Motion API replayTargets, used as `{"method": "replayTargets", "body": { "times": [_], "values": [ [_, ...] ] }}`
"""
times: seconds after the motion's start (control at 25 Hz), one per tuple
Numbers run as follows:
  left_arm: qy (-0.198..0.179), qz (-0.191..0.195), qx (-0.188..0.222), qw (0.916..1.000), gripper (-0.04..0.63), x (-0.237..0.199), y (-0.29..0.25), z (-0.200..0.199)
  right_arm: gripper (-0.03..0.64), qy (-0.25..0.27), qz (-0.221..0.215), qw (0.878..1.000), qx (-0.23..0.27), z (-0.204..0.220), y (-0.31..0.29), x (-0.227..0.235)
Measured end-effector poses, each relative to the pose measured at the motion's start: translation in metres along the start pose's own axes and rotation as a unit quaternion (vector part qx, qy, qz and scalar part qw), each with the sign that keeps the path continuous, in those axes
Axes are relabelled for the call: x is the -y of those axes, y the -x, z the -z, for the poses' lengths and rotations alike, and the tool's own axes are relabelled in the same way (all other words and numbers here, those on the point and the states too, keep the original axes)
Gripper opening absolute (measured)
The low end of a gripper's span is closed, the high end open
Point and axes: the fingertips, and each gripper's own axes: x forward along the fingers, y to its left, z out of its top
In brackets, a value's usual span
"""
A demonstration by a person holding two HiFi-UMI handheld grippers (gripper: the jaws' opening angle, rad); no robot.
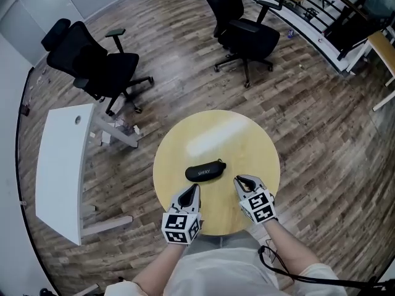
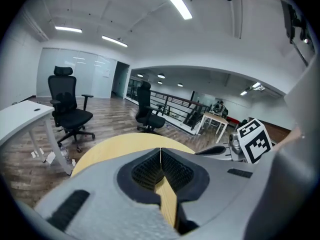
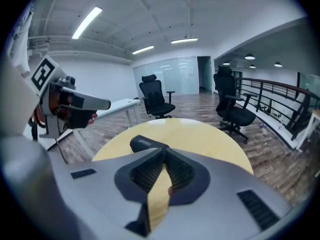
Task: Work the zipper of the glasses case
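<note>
Round pale worktop (image 1: 216,134) lies under both sets of jaws, the left gripper (image 1: 195,189) and right gripper (image 1: 238,179) each pressed together on nothing, with the black glasses case (image 1: 205,171) untouched just ahead and between them, apparently closed, so the zipper work looks not yet begun.

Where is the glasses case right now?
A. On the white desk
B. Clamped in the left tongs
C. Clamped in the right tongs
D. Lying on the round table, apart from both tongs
D: the glasses case lies on the round table, with the left tongs and right tongs both shut on nothing, short of it.
</note>
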Motion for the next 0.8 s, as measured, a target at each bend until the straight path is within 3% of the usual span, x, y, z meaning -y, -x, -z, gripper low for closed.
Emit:
{"method": "replayTargets", "body": {
  "times": [0.08,0.2,0.32,0.44,0.56,0.68,0.8],
  "values": [
    [0.003,0.017,-0.027,0.9995,0.008,-0.005,-0.028,0.015,0.005,0.038,-0.001,0.999,-0.017,0.010,-0.021,0.009],
    [-0.001,0.009,-0.063,0.9979,0.012,-0.021,-0.062,0.039,0.005,0.101,-0.028,0.994,-0.039,0.022,-0.047,0.015],
    [0.006,-0.005,-0.103,0.9946,0.037,-0.040,-0.092,0.060,0.010,0.178,-0.062,0.980,-0.063,0.031,-0.075,0.020],
    [0.035,-0.011,-0.144,0.9889,0.036,-0.052,-0.109,0.082,0.060,0.237,-0.106,0.962,-0.086,0.035,-0.097,0.020],
    [0.031,-0.017,-0.169,0.9850,0.035,-0.055,-0.114,0.096,0.060,0.315,-0.142,0.932,-0.106,0.037,-0.110,0.018],
    [0.021,-0.016,-0.180,0.9833,0.033,-0.056,-0.115,0.098,0.060,0.411,-0.169,0.886,-0.130,0.045,-0.122,0.017],
    [0.005,-0.017,-0.190,0.9816,0.020,-0.058,-0.116,0.099,0.060,0.470,-0.200,0.847,-0.148,0.049,-0.131,0.016]
  ]
}}
